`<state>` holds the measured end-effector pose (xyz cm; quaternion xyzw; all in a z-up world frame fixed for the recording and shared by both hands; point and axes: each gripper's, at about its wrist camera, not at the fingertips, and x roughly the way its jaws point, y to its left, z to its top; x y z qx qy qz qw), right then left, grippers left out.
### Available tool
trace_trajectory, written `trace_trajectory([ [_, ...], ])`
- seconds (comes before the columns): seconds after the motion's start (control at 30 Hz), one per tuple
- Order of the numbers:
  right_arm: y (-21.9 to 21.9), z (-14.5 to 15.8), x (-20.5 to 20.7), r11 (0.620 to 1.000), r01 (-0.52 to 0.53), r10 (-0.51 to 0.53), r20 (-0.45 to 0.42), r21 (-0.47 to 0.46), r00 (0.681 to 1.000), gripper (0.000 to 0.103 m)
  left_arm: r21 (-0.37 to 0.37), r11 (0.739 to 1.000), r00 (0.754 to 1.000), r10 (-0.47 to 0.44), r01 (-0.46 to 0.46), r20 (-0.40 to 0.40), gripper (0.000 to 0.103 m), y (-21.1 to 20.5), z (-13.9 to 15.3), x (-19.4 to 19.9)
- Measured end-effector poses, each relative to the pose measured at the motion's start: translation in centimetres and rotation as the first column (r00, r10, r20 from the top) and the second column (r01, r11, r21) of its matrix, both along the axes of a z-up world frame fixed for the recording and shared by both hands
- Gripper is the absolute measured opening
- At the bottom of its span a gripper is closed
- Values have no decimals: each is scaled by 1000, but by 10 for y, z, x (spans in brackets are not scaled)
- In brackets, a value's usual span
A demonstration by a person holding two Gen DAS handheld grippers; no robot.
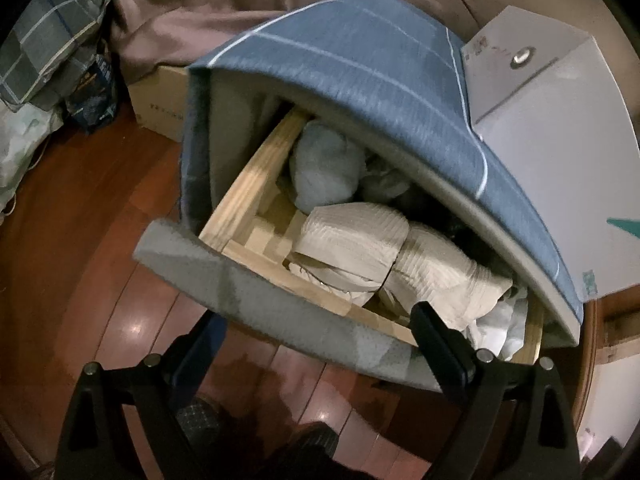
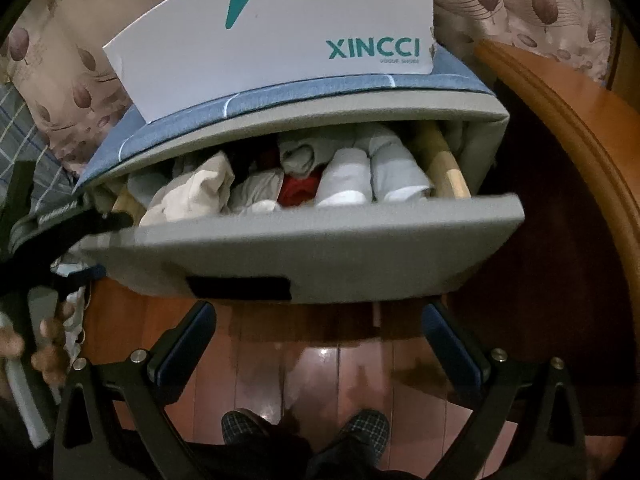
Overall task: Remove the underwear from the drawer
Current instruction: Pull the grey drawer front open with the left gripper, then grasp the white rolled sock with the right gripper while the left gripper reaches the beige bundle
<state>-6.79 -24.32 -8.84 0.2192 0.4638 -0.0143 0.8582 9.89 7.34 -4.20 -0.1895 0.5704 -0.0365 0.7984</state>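
Observation:
The fabric drawer (image 1: 256, 304) is pulled open, with a wooden frame and a grey front panel (image 2: 312, 248). Inside lie rolled garments: beige ribbed underwear (image 1: 360, 240), a pale blue roll (image 1: 324, 168), white rolls (image 2: 376, 176) and a red piece (image 2: 296, 192). My left gripper (image 1: 316, 332) is open; its right finger (image 1: 436, 332) is over the drawer's front rim beside the beige underwear, its left finger below the panel. My right gripper (image 2: 320, 332) is open and empty, just below the drawer front, near its dark handle slot (image 2: 240, 288).
The blue fabric top (image 1: 360, 64) of the cabinet overhangs the drawer. A white XINCCI shoe box (image 2: 280, 40) stands on it. A cardboard box (image 1: 160, 104) and bags sit on the wooden floor (image 1: 80, 240) at left. A wooden bed frame (image 2: 580, 140) curves at right.

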Motion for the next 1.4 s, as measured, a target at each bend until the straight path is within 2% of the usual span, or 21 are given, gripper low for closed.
trace_trajectory([
  [0.1, -6, 6, -1, 1000, 15, -15, -5, 24, 1000, 102, 0, 1000, 1000, 0, 0, -5, 96, 4, -1, -13],
  [0.2, -15, 16, 1, 1000, 6, -6, -11, 0, 1000, 102, 0, 1000, 1000, -1, 1, -11, 96, 8, -1, -28],
  [0.3, -29, 21, 3, 1000, -8, 10, -46, 30, 999, 102, 0, 1000, 1000, -4, 4, -20, 96, 15, -3, -39],
  [0.4, -40, 24, 9, 1000, -30, 30, -87, 6, 996, 102, -1, 1000, 1000, -5, 5, -27, 96, 18, -1, -55],
  [0.5, -46, 24, 14, 997, -74, 68, -130, -38, 989, 93, 0, 1000, 999, -9, 9, -31, 96, 21, -1, -70],
  [0.53, -48, 23, 17, 995, -88, 81, -145, -42, 986, 86, 0, 1000, 999, -10, 10, -33, 96, 23, -1, -74],
  [0.67, -54, 15, 25, 993, -120, 120, -196, 11, 973, 73, 0, 1000, 999, -14, 14, -37, 96, 27, -1, -91],
  [1.03, -56, -8, 44, 988, -146, 151, -281, 40, 948, 69, 30, 999, 999, -11, 12, -48, 96, 23, 5, -96],
  [1.2, -58, -22, 54, 986, -151, 164, -324, 64, 932, 60, 72, 997, 997, -23, 29, -80, 95, 20, 11, -92],
  [1.4, -58, -35, 74, 978, -208, 205, -362, 31, 909, 48, 134, 987, 994, -76, 87, -81, 95, 15, 28, -93],
])
